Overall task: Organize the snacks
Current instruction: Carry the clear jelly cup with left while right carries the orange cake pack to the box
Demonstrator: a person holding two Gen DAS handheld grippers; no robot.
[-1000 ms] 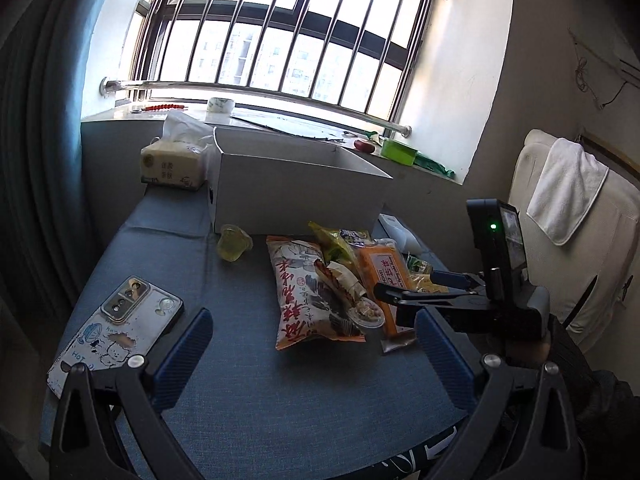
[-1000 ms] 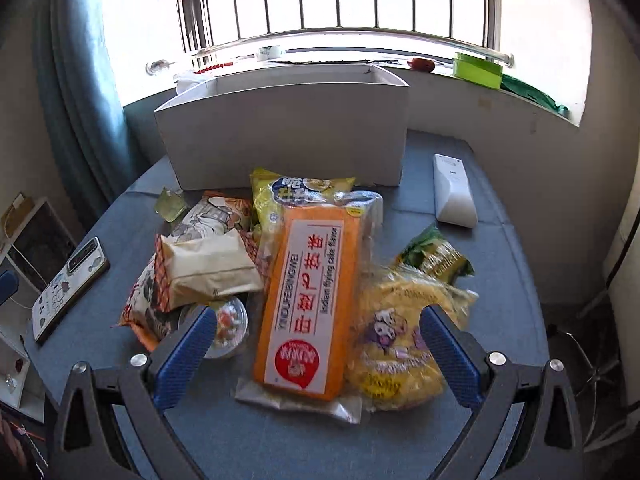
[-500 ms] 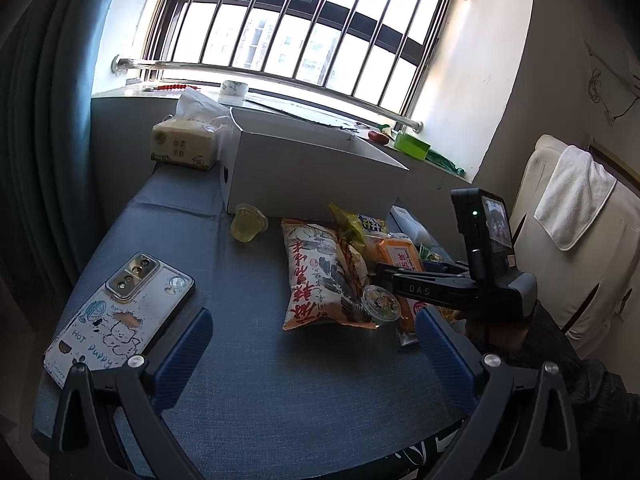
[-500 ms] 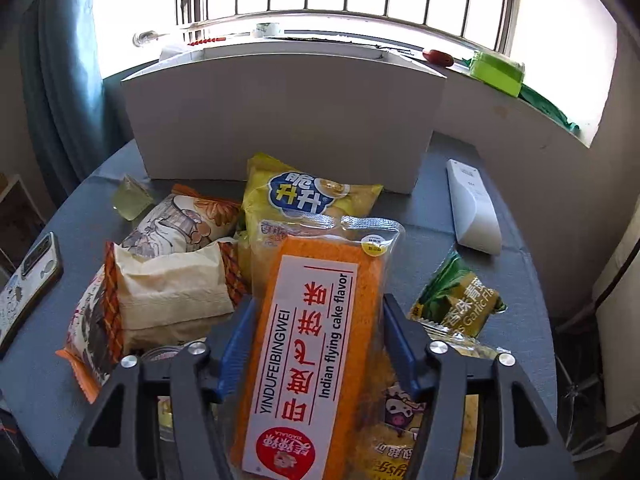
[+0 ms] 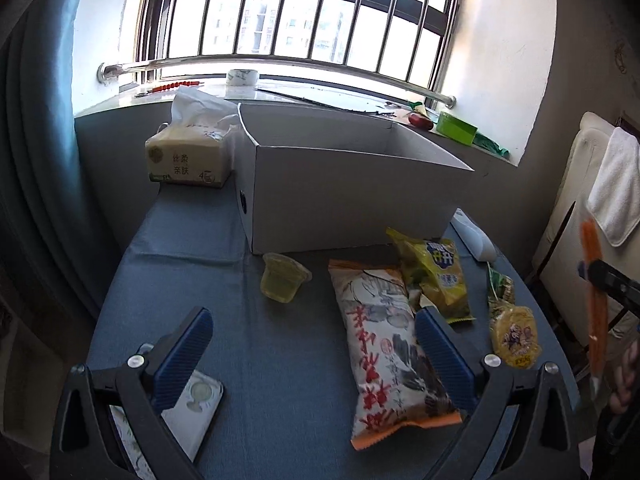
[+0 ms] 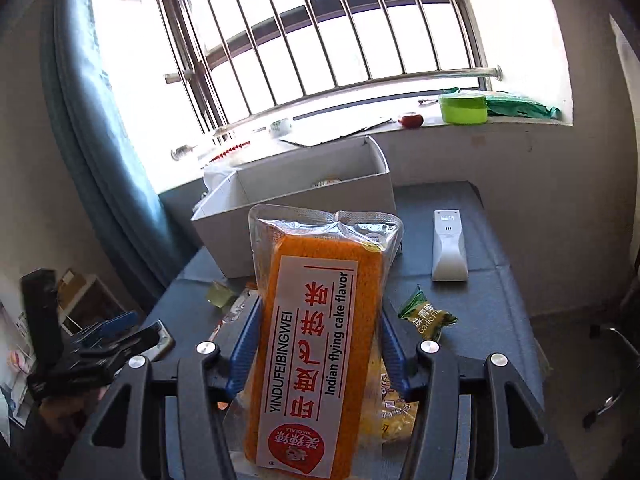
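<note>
Snacks lie scattered on my blue table (image 5: 280, 360) in front of the white box (image 5: 352, 200), and one is in my grip. My right gripper (image 6: 318, 344) is clamped on the orange cake pack (image 6: 316, 344), both blue pads pressed against its long edges, the pack standing up off the table and tilted toward the box. From the left camera I only catch that pack as a blurred orange strip at the right edge, so its outline there is hard to make out. My left gripper (image 5: 312, 356) hangs open over the table with nothing between its pads. Its right finger covers part of the long white-and-orange bag (image 5: 384, 344), and its left finger hides most of a phone (image 5: 192, 412) at the near edge. Near the box sit a jelly cup (image 5: 282, 280), a yellow packet (image 5: 436, 276), a green garlic packet (image 6: 426, 316) and a round yellow packet (image 5: 514, 336). A white remote (image 6: 450, 248) lies beside the box. The held pack blocks much of the box, and I cannot tell what the small bit showing inside it is. A tissue pack (image 5: 188, 156) stands to the left of the box.
</note>
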